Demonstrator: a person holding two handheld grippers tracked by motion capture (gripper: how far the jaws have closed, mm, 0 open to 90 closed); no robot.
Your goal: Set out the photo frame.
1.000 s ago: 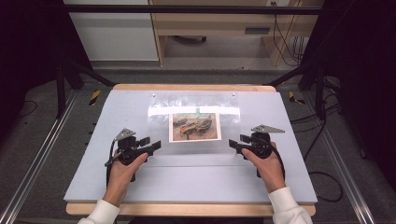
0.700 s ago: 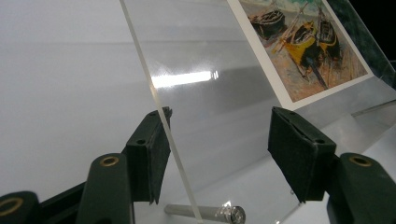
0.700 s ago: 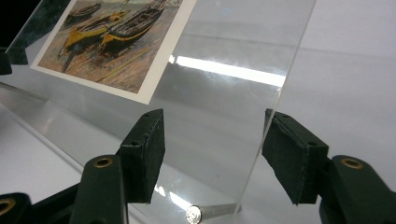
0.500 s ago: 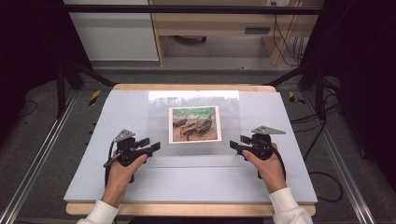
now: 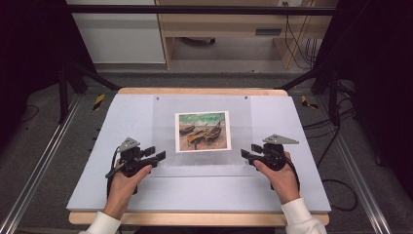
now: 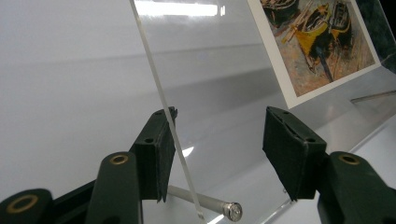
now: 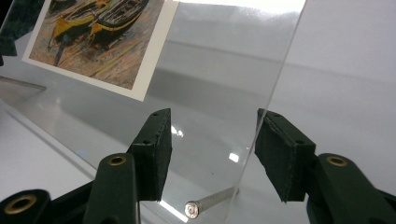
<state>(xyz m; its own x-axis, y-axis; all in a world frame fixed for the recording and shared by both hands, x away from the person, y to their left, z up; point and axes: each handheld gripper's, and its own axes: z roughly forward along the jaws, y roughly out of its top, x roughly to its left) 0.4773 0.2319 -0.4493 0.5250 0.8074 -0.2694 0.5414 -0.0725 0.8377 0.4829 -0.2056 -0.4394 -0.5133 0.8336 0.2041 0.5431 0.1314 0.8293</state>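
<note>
Clear acrylic frame (image 5: 202,134), boat painting (image 5: 202,130) inside

Two grippers (image 5: 158,156) (image 5: 245,154), one clear sheet (image 5: 165,126), one picture (image 5: 202,130).

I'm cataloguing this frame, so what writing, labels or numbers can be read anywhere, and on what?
No readable text anywhere.
Boat painting print behind the clear acrylic panel: picture alone, no caption or signature legible.
Black grippers, left and right: no markings legible.
Pale blue table top: blank.
</note>
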